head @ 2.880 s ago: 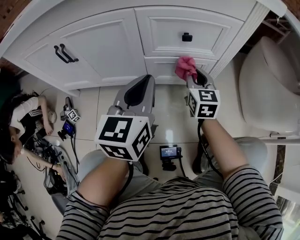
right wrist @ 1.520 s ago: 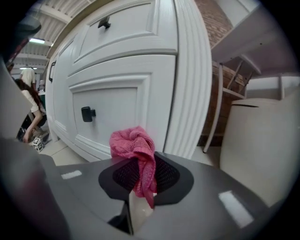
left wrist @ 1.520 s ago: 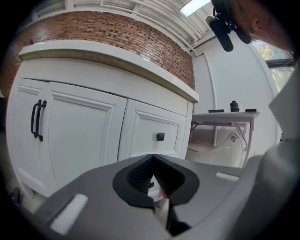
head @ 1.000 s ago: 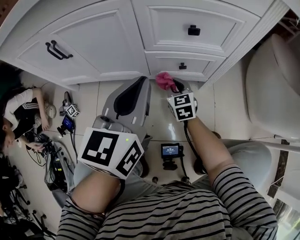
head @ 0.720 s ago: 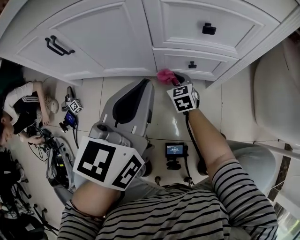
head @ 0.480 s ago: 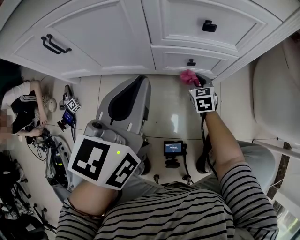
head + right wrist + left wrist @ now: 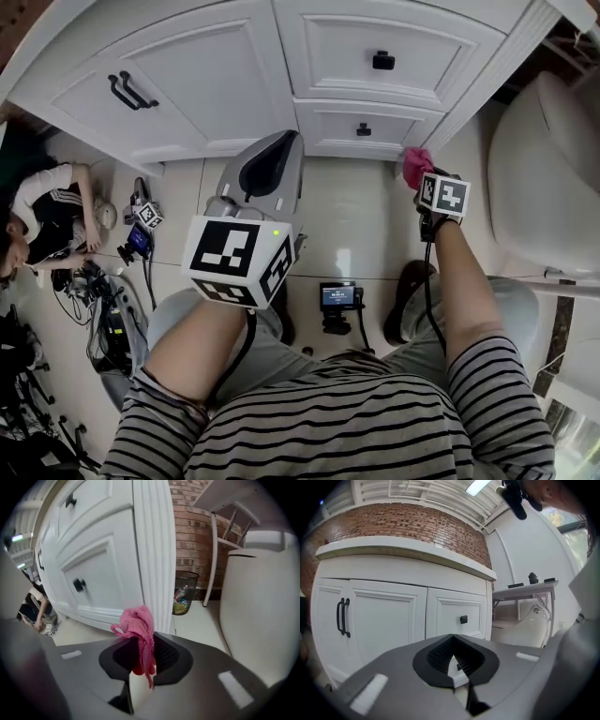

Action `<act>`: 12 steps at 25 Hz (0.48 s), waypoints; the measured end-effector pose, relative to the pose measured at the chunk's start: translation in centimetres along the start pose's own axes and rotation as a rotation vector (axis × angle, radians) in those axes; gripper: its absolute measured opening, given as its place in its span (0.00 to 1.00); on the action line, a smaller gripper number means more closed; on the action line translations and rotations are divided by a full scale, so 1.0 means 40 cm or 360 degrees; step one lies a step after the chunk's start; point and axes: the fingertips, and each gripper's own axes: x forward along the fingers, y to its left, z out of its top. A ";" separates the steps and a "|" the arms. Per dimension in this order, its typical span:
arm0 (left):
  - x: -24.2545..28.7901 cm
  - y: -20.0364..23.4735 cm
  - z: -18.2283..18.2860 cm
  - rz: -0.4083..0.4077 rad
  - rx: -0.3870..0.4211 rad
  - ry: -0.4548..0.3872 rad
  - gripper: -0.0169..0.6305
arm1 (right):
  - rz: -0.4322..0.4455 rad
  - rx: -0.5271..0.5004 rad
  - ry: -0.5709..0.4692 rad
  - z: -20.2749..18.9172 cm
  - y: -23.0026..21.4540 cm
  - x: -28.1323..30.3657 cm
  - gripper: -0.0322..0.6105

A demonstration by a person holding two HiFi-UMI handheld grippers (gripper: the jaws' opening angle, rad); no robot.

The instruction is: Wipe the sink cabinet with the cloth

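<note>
The white sink cabinet (image 7: 216,84) fills the top of the head view, with a door at left and drawers at right. My right gripper (image 7: 419,178) is shut on a bunched pink cloth (image 7: 415,166) low at the cabinet's right corner. In the right gripper view the cloth (image 7: 138,625) sticks up out of the gripper (image 7: 140,656), right against the fluted corner post (image 7: 152,550). My left gripper (image 7: 272,155) hovers over the floor before the cabinet's middle. Its jaws meet at the tip (image 7: 453,639) with nothing between them.
A white toilet (image 7: 544,169) stands close on the right. Behind it is a mesh waste bin (image 7: 185,592). On the floor tiles sit a small screen device (image 7: 337,298), a marker cube (image 7: 147,216) and tangled cables (image 7: 103,309). A person (image 7: 42,216) lies at far left.
My right gripper has carried the cloth rightward along the cabinet's base, from below the lower drawer to the right corner post. The left gripper has stayed roughly in the middle.
</note>
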 end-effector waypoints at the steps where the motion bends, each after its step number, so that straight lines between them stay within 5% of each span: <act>1: 0.000 -0.001 -0.004 0.0011 0.0011 0.0009 0.03 | 0.0080 0.0026 -0.0001 0.030 0.030 -0.047 0.16; 4: -0.001 -0.006 0.023 0.0054 0.0070 -0.0025 0.03 | 0.0313 0.0045 -0.0130 0.170 0.120 -0.237 0.16; 7: -0.040 -0.036 0.070 0.0113 0.0219 -0.0110 0.03 | 0.0453 -0.0046 -0.0432 0.288 0.189 -0.470 0.16; 12: -0.108 -0.086 0.099 0.0167 0.0312 -0.0182 0.03 | 0.0314 -0.0066 -0.0878 0.330 0.195 -0.703 0.16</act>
